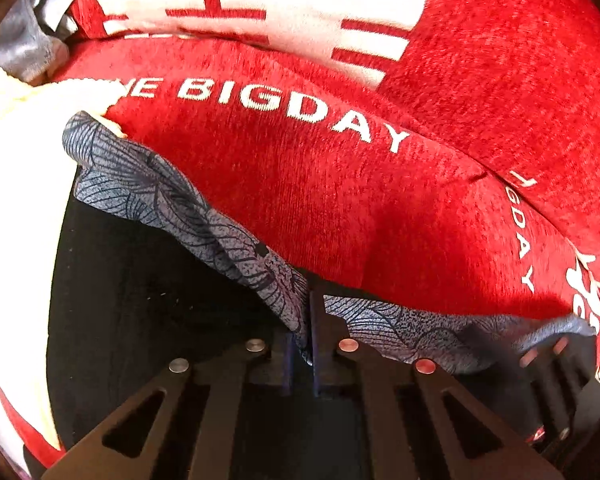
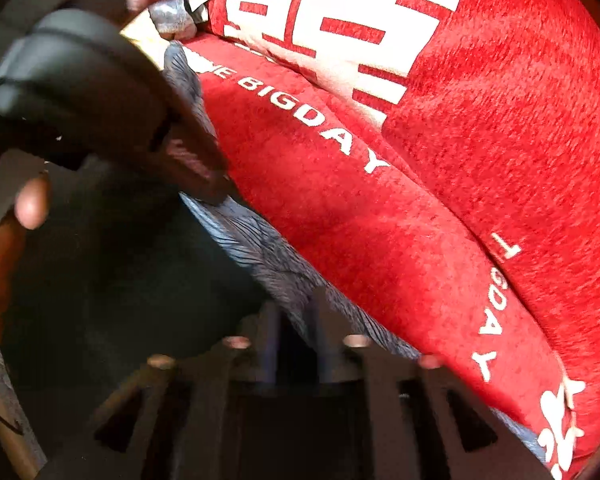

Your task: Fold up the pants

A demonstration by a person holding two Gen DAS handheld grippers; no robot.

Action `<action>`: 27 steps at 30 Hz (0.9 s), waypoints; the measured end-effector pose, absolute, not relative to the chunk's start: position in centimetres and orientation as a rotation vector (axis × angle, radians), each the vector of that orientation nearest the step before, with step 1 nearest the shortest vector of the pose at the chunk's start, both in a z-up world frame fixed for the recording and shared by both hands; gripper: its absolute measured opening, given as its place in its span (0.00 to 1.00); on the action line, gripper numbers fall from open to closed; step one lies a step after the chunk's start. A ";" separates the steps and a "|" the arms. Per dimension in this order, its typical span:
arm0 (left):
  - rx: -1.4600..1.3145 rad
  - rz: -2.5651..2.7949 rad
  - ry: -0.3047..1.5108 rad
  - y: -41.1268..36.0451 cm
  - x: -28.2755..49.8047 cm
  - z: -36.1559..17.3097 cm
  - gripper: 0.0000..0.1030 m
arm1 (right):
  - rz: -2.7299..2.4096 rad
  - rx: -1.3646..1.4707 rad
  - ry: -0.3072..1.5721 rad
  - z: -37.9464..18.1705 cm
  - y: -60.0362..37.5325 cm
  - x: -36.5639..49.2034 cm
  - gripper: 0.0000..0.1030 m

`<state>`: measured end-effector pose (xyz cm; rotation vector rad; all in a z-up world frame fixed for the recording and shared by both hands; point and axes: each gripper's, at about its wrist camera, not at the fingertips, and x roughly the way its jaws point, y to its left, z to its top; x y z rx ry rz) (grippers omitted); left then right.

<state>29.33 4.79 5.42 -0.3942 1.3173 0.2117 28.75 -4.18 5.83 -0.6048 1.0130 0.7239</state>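
The pants (image 1: 172, 196) are grey-blue with a dark leaf print and a black inner side (image 1: 140, 280). They lie across a red sofa cover. My left gripper (image 1: 305, 320) is shut on the pants' printed edge, which runs from the upper left down to the right. My right gripper (image 2: 300, 320) is shut on the same edge of the pants (image 2: 260, 248) further along. The right gripper also shows at the right edge of the left wrist view (image 1: 556, 356). The left gripper's body (image 2: 80, 92) fills the upper left of the right wrist view, with the person's thumb (image 2: 32, 204) beside it.
The red sofa cover (image 1: 340, 184) carries white letters "THE BIGDAY". A red cushion (image 1: 500, 60) with a white pattern stands behind it. A grey cloth (image 1: 24, 44) lies at the far left. A cream fabric (image 1: 16, 152) lies left of the pants.
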 end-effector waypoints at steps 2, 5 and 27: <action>-0.384 0.209 1.306 4.8 28.5 5.3 0.08 | 0.718 -0.638 0.982 5.9 -4.5 28.7 0.69; -0.377 0.207 1.299 5.1 28.4 5.7 0.08 | 0.666 -0.670 1.020 4.8 -5.0 30.5 0.69; -0.344 -0.007 1.100 4.2 10.4 12.4 0.08 | 0.527 -0.560 0.883 12.7 -6.5 13.2 0.15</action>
